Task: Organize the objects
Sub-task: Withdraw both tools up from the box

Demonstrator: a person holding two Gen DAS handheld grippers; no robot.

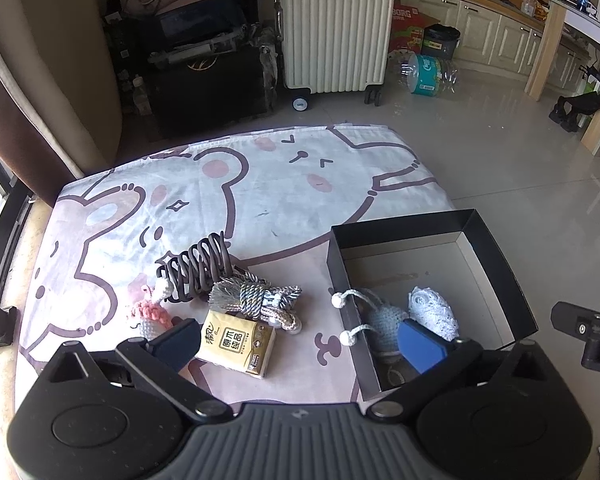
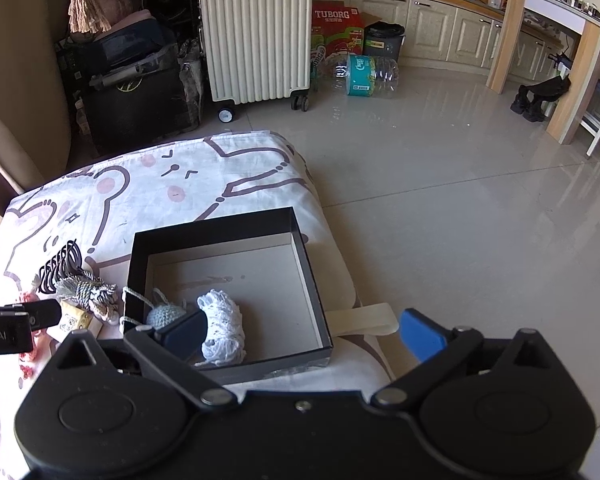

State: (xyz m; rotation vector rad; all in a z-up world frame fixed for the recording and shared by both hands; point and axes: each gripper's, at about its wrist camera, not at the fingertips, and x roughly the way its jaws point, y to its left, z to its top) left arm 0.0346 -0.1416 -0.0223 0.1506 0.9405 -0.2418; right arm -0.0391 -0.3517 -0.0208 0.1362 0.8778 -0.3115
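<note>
On the cartoon-print sheet (image 1: 260, 184), our black box (image 1: 496, 248) holds two crocheted pieces; tissue pack (image 1: 238, 342), rope bundle (image 1: 256, 294) wait outside. Both left gripper (image 1: 300, 346) and right gripper (image 2: 304, 334) are spread, empty. Next, likely the tissues.

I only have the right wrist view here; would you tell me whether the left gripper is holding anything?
Observer: No, the left gripper is open, with nothing between its fingers.
Operator: Thank you. What is the yellow thing behind it?
Observer: A tissue pack, lying flat on the cloth, outside the box.
Operator: And the pink bits beside it?
Observer: A pink crochet piece, left of the tissue pack and partly hidden by the gripper's finger.
</note>
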